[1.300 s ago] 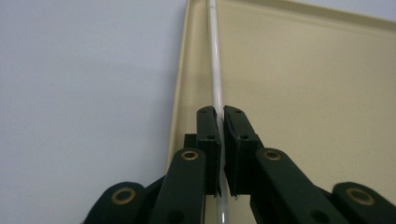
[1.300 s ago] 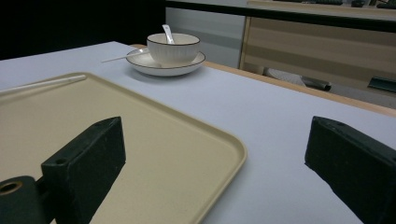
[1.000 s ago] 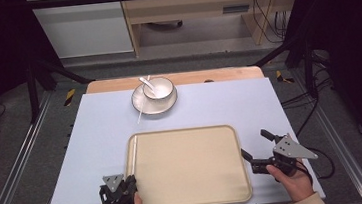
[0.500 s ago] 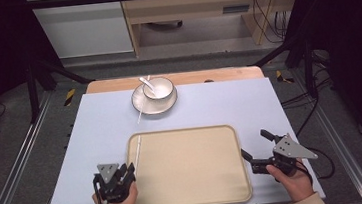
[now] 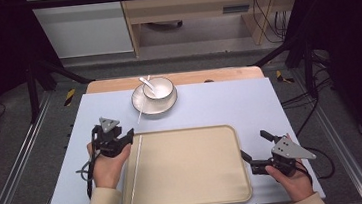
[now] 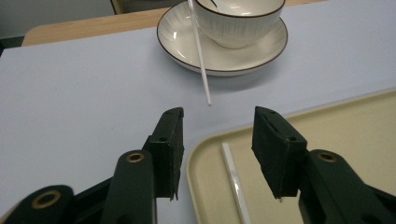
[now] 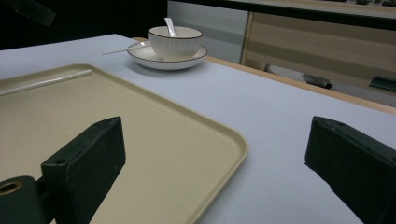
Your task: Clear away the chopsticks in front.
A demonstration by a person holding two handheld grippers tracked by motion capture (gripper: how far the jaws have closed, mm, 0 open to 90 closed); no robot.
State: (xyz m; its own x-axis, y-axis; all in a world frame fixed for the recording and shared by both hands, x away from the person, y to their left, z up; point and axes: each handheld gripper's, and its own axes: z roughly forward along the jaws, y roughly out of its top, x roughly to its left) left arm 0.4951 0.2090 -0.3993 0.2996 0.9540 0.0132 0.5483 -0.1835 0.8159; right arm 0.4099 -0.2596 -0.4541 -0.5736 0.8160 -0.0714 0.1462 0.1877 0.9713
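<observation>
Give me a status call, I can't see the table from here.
Left claw open at tray corner, over white stick. Right claw open, empty, beside tray. Second stick leaning on saucer. Nothing blocking.

— What's on the table?

— A beige tray, rounded corners, lying flat near the front edge. One white chopstick lies inside it along its left rim.

— And farther back?

— A white saucer with a dark rim, a ribbed white bowl standing on it, a white spoon in the bowl. A second white stick leans over the saucer's rim — probably the matching chopstick — its tip on the table.
</observation>
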